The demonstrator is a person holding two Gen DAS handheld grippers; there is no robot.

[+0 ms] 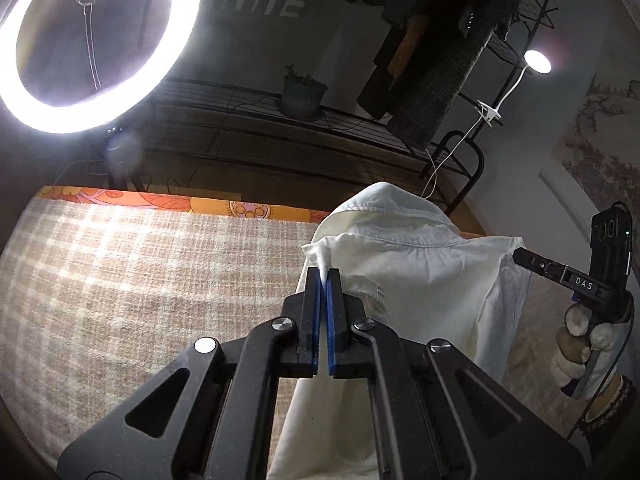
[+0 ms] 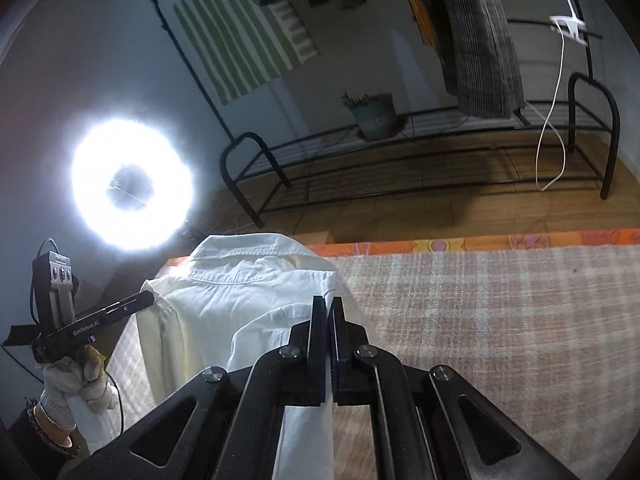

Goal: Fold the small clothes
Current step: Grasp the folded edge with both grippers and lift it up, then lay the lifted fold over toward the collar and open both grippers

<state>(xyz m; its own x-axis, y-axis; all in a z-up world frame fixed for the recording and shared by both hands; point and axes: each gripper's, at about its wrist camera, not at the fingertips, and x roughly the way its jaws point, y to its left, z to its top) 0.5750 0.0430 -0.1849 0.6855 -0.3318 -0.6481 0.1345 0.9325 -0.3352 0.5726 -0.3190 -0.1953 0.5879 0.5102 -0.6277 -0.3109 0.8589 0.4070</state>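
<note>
Your left gripper (image 1: 323, 276) has its black fingers with blue pads pinched tight on one shoulder of the small white cotton collared shirt (image 1: 408, 268), and your right gripper (image 2: 328, 304) is clamped the same way on the other shoulder. The shirt hangs between them, lifted above the beige-and-white checked woven blanket (image 1: 140, 272), its collar uppermost and its body draping down toward the blanket.

Only the left wrist view shows your right gloved hand (image 1: 580, 344) to the right of the shirt, wrapped round the handle with the tool angled in toward the cloth. Only the right wrist view shows your left gloved hand (image 2: 76, 380) to the left of the shirt, gripping likewise, with a beaded band at the wrist. Beyond the shirt, a bright round ring light (image 1: 100, 44) glares, and a black metal rack (image 2: 420, 160) stands on the wooden floor behind.
</note>
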